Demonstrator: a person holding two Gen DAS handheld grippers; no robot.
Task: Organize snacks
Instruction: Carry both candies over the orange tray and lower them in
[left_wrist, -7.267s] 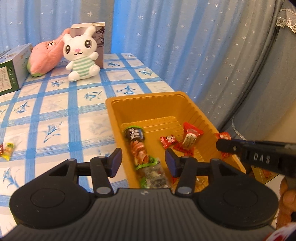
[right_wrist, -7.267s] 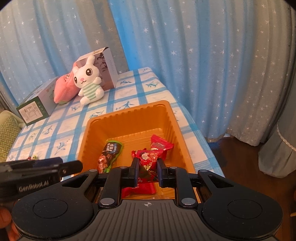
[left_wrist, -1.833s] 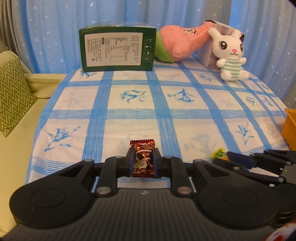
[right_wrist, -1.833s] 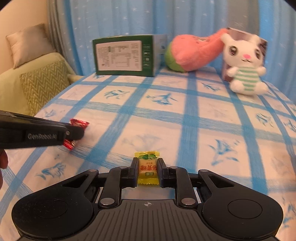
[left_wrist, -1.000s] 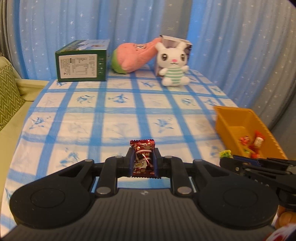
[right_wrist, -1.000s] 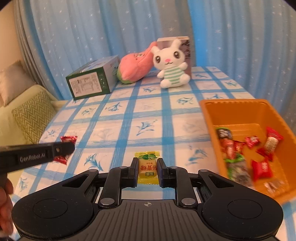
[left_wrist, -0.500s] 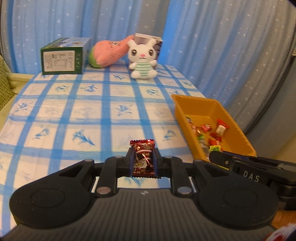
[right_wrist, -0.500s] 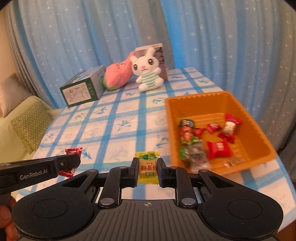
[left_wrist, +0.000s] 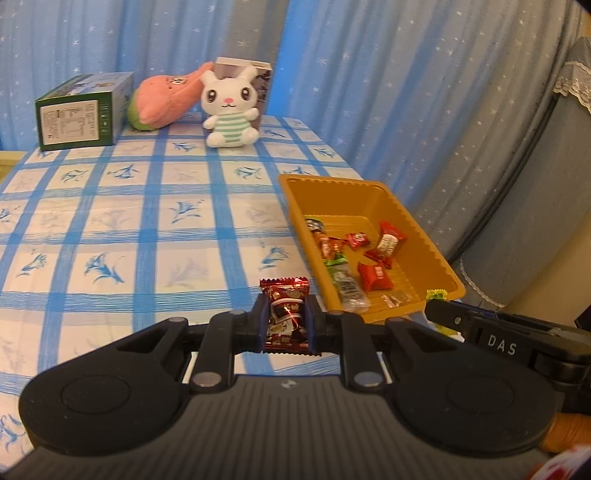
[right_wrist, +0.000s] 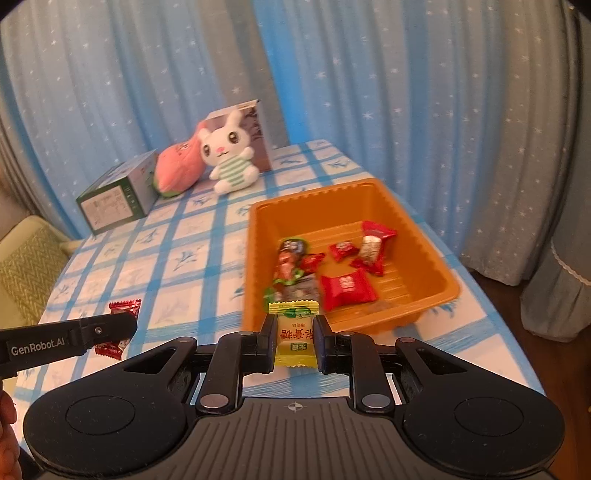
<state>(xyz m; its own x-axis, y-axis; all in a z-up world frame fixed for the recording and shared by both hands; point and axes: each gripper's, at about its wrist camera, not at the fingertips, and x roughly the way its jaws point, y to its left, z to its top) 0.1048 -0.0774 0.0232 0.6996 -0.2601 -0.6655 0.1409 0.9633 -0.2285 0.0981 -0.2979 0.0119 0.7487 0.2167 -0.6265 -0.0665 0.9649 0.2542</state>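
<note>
Left tool (left_wrist: 285, 320) clamps a dark red candy (left_wrist: 285, 314); right tool (right_wrist: 294, 339) clamps a yellow candy (right_wrist: 294, 334). Orange tray (right_wrist: 439, 266) sits on the desk (left_wrist: 147, 229) at 1 o'clock from both, long axis running away; right tool looks nearer.

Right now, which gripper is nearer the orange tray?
Right. The right gripper, holding the yellow candy, is at the orange tray's near rim. The left gripper, holding the dark red candy, sits farther off, over the tablecloth to the tray's left.
</note>
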